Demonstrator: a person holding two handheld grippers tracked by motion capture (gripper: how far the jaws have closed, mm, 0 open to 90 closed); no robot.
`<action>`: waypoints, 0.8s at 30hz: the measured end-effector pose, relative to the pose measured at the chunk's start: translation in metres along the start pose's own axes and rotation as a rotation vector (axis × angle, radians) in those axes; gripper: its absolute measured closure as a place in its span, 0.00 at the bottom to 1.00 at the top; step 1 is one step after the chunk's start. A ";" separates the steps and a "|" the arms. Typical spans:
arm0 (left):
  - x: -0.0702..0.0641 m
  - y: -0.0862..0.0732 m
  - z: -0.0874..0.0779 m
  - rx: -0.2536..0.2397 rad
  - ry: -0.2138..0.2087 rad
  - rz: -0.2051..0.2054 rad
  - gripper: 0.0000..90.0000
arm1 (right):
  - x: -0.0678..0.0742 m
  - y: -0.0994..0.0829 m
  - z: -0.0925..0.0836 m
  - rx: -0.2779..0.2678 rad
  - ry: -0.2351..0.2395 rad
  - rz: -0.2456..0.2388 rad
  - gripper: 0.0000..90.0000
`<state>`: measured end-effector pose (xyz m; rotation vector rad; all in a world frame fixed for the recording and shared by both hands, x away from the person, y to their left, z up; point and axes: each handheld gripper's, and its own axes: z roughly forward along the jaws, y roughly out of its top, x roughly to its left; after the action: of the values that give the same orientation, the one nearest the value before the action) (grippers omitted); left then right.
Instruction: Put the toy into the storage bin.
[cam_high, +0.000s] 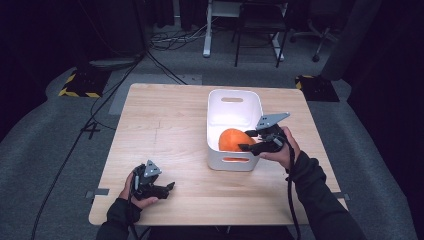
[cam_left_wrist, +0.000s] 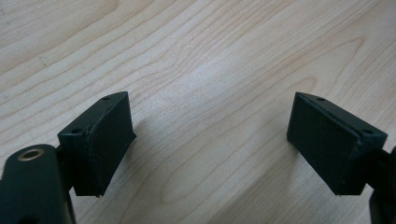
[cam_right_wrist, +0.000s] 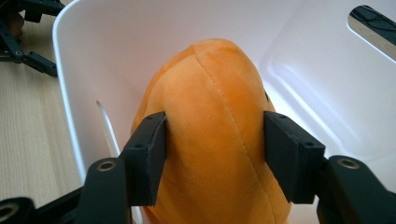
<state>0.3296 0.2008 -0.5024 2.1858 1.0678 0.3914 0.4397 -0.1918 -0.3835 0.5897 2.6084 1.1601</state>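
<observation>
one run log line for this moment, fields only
right gripper: fingers at both sides of orange plush toy in white bin | left gripper: open, nothing held, over table

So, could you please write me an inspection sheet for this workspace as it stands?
Surface: light wooden table, bare around the bin.
Job's things: orange plush toy lies inside the white bin.
Clutter: nothing seen.
Grippers: right gripper reaches into the bin, jaws on both sides of the plush toy, touching it; left gripper open over bare wood at the near left.
Cables: a cable trails from the right gripper; more run across the floor.
Surroundings: grey floor, chair legs, dark room.
</observation>
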 end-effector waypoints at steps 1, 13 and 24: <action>0.000 0.000 0.000 0.000 0.000 0.000 0.16 | 0.000 0.000 0.000 0.000 0.000 0.001 0.47; 0.000 0.000 0.000 0.000 0.000 -0.001 0.16 | 0.001 0.000 -0.002 0.006 -0.011 0.006 0.45; 0.000 0.000 0.000 0.000 0.000 -0.002 0.16 | 0.002 0.000 -0.006 -0.013 -0.028 0.005 0.41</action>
<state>0.3295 0.2008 -0.5025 2.1842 1.0698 0.3909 0.4358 -0.1945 -0.3797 0.6057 2.5754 1.1610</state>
